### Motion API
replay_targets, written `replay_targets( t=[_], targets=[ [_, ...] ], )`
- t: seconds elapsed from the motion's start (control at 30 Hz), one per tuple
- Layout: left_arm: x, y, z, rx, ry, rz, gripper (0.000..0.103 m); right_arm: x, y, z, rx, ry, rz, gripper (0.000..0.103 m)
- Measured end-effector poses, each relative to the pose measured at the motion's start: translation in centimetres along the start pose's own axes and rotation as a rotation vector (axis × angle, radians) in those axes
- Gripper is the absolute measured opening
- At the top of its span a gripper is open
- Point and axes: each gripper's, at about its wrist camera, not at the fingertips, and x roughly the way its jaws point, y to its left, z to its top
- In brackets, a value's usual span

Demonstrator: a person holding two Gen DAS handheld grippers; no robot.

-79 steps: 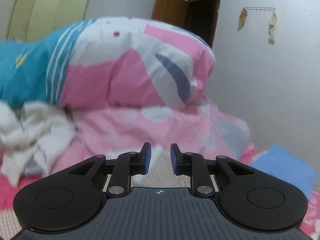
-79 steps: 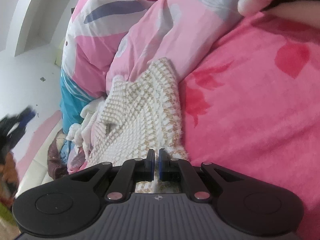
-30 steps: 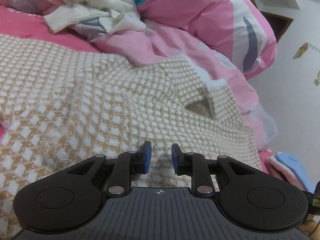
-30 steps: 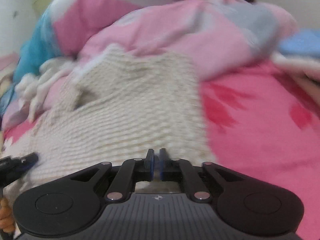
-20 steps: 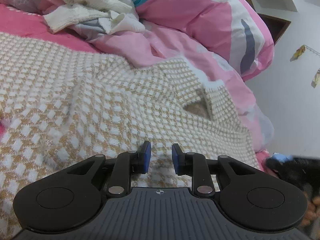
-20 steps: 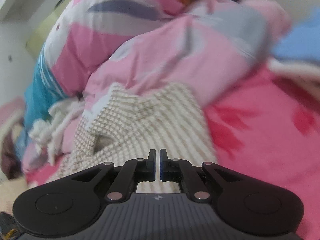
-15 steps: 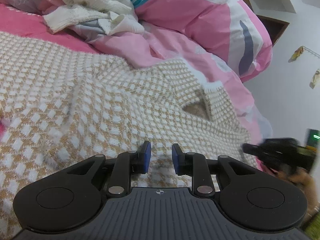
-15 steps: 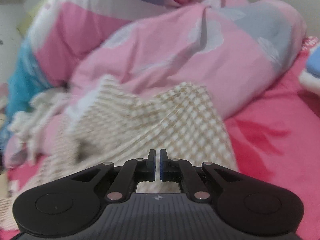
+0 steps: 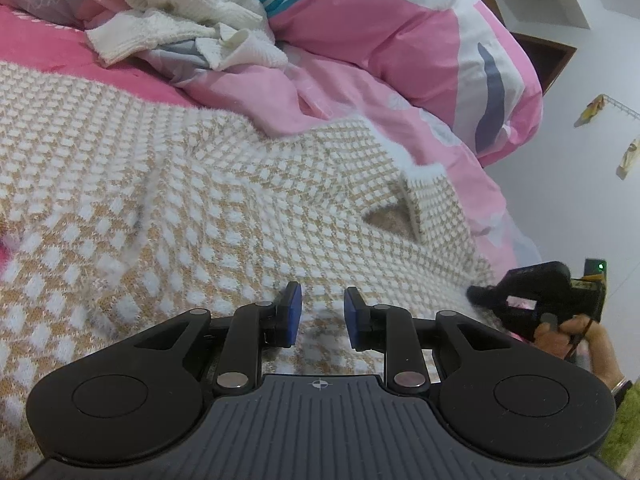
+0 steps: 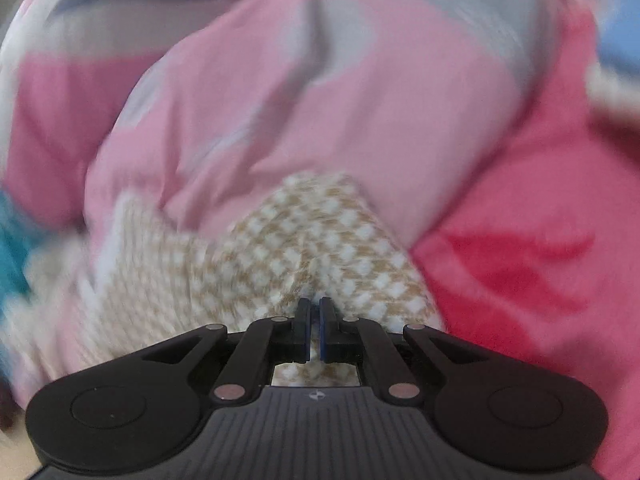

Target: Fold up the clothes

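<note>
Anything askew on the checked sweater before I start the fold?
Yes. The checked sweater lies spread on the bed, but its far edge is tucked under the pink duvet, and a rumpled ridge runs across its middle. The right gripper is pinching its bunched edge.

Tan-and-white checked knit sweater (image 9: 224, 208) spread flat on pink bed, V-neck showing; far edge apparently bunched.
</note>
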Motion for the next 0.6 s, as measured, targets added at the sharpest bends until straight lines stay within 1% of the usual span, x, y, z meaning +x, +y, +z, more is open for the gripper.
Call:
replay_targets(
  t=[0.07,0.17,0.23,0.27,0.3,0.33,0.43,0.5,0.53,0.6],
  targets=[
    [0.0,0.1,0.0,-0.005,0.001,-0.003,0.024,-1.3,-0.2,0.1,0.026,0.003,0.044,0.003],
    [0.0,0.2,0.0,-0.008,0.001,-0.004,0.024,-3.6,0.9,-1.1,-0.066,0.061,0.080,0.003],
    [0.0,0.2,0.1,-0.010,0.002,-0.005,0.024,-4.8,1.7,-2.6,-0.142,0.120,0.104,0.008],
    [0.0,0.2,0.1,-0.011,0.003,-0.005,0.024,-5.2,2.0,-3.5,-0.184,0.147,0.108,0.014],
    [0.0,0.2,0.1,-0.011,0.003,-0.005,0.024,-5.5,2.4,-4.4,-0.226,0.174,0.112,0.017],
    [0.0,0.2,0.1,-0.011,0.003,-0.005,0.024,-5.7,2.7,-5.2,-0.266,0.189,0.103,0.017],
    [0.0,0.2,0.1,-0.011,0.002,-0.007,0.024,-4.2,2.4,-7.4,-0.347,0.181,0.013,0.016],
    [0.0,0.2,0.1,-0.013,0.002,-0.009,0.024,-3.8,1.4,-7.4,-0.316,0.166,0.026,0.006],
    [0.0,0.2,0.1,-0.015,0.002,-0.011,0.024,-3.7,0.8,-7.2,-0.293,0.158,0.039,0.005],
    [0.0,0.3,0.1,-0.017,0.002,-0.011,0.024,-4.8,1.0,-7.1,-0.265,0.141,0.028,0.009]
  ],
)
